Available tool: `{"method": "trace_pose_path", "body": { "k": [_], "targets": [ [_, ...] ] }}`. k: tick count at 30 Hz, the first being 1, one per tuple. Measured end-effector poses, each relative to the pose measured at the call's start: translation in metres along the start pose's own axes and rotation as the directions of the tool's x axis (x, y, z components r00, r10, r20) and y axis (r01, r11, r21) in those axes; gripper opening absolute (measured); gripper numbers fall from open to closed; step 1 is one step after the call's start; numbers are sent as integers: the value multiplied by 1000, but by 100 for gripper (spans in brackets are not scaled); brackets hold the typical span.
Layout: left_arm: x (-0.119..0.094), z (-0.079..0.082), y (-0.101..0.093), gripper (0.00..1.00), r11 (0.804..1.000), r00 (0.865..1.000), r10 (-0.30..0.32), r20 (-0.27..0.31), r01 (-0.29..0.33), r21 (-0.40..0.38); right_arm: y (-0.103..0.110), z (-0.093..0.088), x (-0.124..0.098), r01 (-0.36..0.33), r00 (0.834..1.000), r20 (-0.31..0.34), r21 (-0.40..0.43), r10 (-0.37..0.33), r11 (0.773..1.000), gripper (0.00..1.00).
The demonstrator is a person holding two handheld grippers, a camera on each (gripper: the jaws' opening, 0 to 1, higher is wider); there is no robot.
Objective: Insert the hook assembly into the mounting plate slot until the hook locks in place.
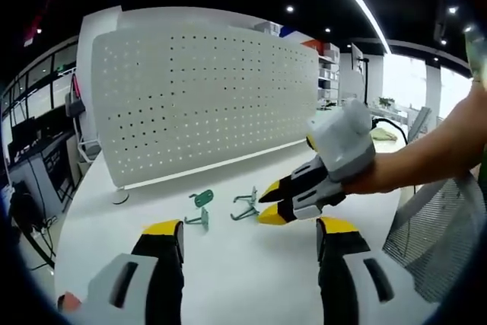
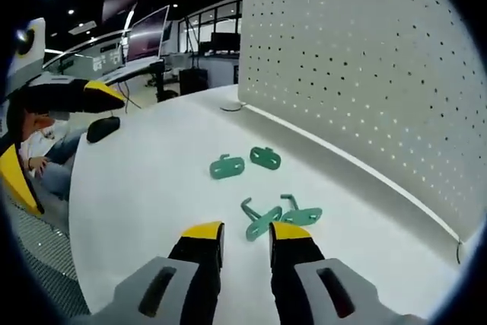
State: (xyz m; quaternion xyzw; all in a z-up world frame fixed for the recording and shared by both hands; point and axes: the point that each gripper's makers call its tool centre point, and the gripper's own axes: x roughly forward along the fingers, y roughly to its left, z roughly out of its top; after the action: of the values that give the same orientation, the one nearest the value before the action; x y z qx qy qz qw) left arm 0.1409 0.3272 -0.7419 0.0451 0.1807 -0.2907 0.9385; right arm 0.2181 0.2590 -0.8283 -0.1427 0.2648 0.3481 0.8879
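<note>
A white pegboard plate [image 1: 205, 97] [image 2: 365, 74] stands upright on the white table [image 1: 228, 279]. Several green hook pieces lie in front of it: two flat ones [image 2: 227, 166] [image 2: 265, 157] and two with bent hooks [image 2: 261, 222] [image 2: 302, 216]. In the left gripper view they lie at mid-table [image 1: 202, 199] [image 1: 245, 205]. My right gripper [image 2: 245, 234] [image 1: 271, 202] is open just behind the nearest bent hook, nothing between its jaws. My left gripper [image 1: 251, 230] is wide open and holds nothing, set back from the hooks; one of its fingers [image 2: 84, 95] enters the right gripper view from the left.
A wire mesh basket [image 1: 434, 241] sits at the table's edge beside the left gripper. A black mouse-like object [image 2: 103, 129] lies on the far part of the table. The pegboard's round foot [image 1: 120, 197] rests near the table edge. Desks with monitors stand beyond.
</note>
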Motion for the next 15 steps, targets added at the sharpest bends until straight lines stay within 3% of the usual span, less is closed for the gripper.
{"method": "trace_pose_path", "body": {
  "k": [15],
  "targets": [
    [1,-2,-2,73,1000,1000,-7,-8,7,3,-4,-3,12,14,1000,-22,0,-14,1000,18]
  ]
}}
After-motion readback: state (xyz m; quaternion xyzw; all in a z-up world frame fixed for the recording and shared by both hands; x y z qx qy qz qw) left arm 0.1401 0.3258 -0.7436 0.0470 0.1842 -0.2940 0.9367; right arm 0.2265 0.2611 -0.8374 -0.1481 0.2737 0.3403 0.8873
